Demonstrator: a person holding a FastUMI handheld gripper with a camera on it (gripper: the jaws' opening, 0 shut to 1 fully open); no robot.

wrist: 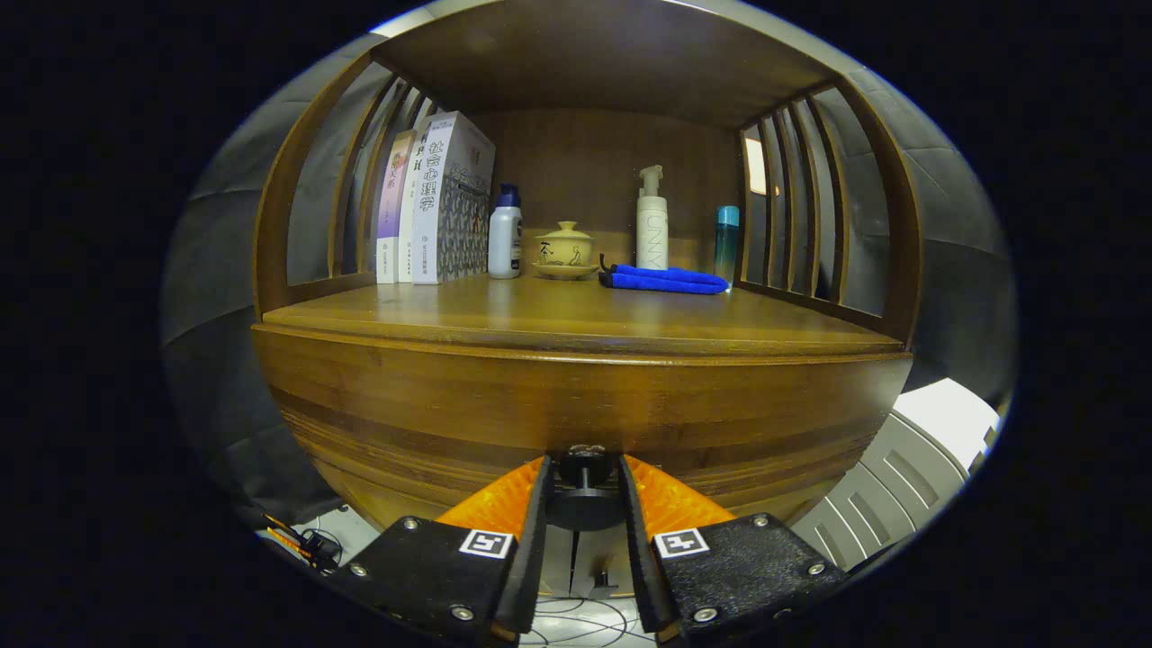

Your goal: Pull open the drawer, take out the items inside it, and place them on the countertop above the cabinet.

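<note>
A brown wooden cabinet stands close in front of me, and its drawer front is the wide wooden band under the countertop. A small black drawer knob sticks out from the lower middle of that front. My gripper has a finger on each side of the knob, and both press against it. The drawer front looks flush with the cabinet, and whatever is inside is hidden.
At the back of the countertop stand three books, a white bottle with a blue cap, a lidded yellow teacup, a white pump bottle, a folded blue cloth and a teal bottle. Slatted side rails and a shelf above close in that space. A white slatted object stands to the lower right, and cables lie to the lower left.
</note>
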